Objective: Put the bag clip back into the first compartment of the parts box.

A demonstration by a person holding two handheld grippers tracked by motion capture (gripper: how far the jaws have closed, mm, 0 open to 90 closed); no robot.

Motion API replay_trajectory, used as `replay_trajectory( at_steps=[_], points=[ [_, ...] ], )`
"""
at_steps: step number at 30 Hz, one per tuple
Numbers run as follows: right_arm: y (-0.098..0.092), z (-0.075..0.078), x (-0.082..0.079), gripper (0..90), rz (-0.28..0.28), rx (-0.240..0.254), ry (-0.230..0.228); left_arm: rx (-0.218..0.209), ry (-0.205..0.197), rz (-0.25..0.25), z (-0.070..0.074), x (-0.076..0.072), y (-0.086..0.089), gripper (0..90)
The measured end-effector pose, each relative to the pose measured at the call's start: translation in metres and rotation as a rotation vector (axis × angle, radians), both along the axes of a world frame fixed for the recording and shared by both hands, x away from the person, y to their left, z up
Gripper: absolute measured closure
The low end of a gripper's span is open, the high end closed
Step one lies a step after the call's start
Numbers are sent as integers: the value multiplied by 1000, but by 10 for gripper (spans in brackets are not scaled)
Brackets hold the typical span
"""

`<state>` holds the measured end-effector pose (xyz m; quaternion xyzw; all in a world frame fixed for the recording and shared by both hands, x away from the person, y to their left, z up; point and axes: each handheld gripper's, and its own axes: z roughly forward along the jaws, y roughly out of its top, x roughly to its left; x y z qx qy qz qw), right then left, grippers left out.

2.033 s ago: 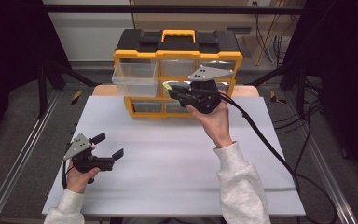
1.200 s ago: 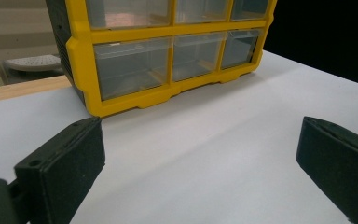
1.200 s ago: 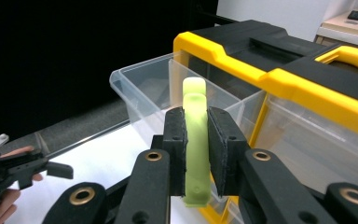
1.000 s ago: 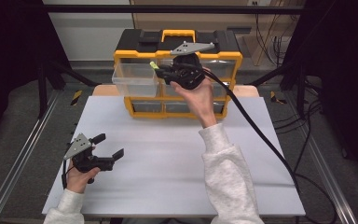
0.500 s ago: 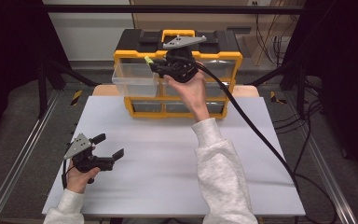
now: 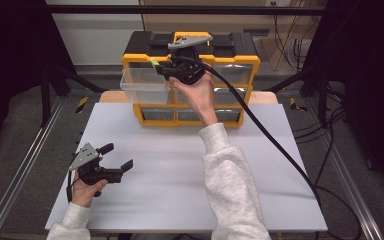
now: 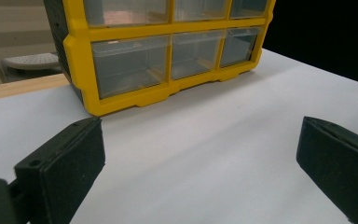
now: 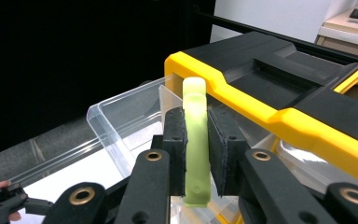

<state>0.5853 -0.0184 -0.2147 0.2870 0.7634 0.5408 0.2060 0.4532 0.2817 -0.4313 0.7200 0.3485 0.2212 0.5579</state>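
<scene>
Between right jaws: right gripper (image 8: 196,154) clamps pale green piece (image 8: 195,140) above clear drawer (image 6: 145,85).
Left gripper (image 6: 115,159): jaws wide apart, empty.

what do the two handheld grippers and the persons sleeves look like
Both the left gripper and the right gripper are black, each with two flat black jaws, brass-coloured pivot rivets and a grey three-cornered top plate. A thick black cable trails from the right one. The sleeves are light grey.
</scene>
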Motion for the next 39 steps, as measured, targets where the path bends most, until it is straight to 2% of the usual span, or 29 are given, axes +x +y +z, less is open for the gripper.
replay_trajectory(
  at_steps=[17,32,39],
  points=[
    [17,-7,10,779,8,-2,10,0,-1,-3,0,0,0,10],
    [26,-23,16,779,-3,-61,25,0,-1,-2,0,0,0,10],
    [26,-28,18,778,-1,-63,33,1,-1,-3,0,0,0,10]
  ],
)
